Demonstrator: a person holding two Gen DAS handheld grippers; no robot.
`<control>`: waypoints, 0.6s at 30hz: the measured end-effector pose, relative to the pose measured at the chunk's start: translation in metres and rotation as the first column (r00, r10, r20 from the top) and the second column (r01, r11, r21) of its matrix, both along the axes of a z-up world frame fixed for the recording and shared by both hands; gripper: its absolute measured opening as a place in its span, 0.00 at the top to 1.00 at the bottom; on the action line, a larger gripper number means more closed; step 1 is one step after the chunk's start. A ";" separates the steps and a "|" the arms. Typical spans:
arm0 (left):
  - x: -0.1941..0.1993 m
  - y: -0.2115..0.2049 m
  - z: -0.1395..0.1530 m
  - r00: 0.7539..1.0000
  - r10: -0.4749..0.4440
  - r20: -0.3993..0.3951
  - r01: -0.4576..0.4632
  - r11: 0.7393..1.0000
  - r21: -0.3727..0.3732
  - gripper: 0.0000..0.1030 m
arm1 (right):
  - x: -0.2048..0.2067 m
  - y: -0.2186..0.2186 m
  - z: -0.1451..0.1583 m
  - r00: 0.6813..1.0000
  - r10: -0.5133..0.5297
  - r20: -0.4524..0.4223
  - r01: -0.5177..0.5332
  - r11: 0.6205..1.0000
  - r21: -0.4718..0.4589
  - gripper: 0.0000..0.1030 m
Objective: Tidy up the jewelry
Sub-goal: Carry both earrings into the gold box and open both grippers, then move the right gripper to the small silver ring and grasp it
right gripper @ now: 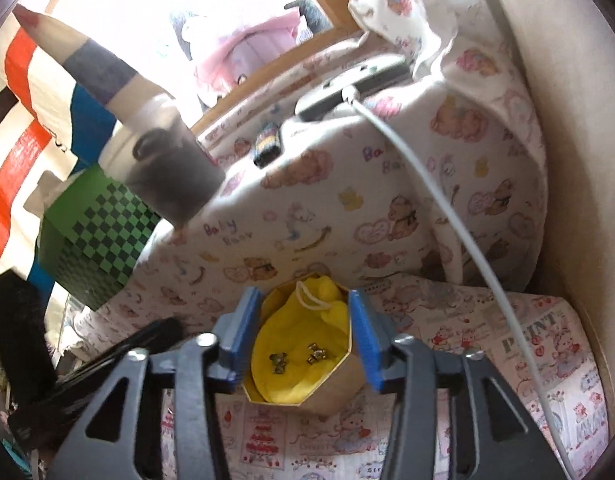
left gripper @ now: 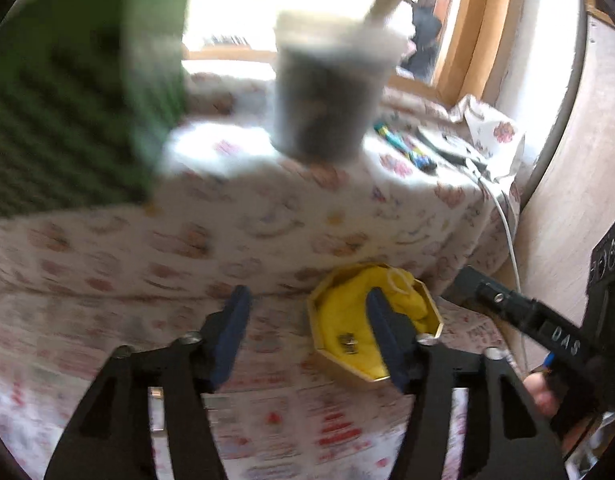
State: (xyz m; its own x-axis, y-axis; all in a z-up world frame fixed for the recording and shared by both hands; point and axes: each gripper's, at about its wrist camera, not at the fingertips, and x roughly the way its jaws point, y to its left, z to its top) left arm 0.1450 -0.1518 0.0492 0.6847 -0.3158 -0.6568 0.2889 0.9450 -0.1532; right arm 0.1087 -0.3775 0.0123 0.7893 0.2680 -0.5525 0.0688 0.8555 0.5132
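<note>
Jewelry box [right gripper: 303,344] sat open on patterned cloth, earrings [right gripper: 297,356] on yellow lining | right gripper [right gripper: 303,334] straddled its walls, loosely | left gripper [left gripper: 307,332] wide, empty, beside box rim

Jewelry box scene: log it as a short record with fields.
box: octagonal gold box, lid off, on printed cloth
lining: yellow fabric
contents: two small metal pieces
right tool: open, fingers either side of the box
left tool: open, empty, beside the box
behind: green checkered box, dark cup
</note>
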 end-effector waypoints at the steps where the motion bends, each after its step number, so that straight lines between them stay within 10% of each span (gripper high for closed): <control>1: -0.006 0.009 0.004 0.999 0.024 0.034 -0.024 1.000 0.013 0.23 | -0.002 0.002 0.003 1.000 -0.001 0.006 0.001 1.000 -0.017 0.50; 18: -0.085 0.140 0.001 0.939 0.270 0.214 -0.284 0.958 0.038 0.00 | -0.029 0.078 0.021 0.995 0.087 0.055 -0.076 0.982 -0.172 0.10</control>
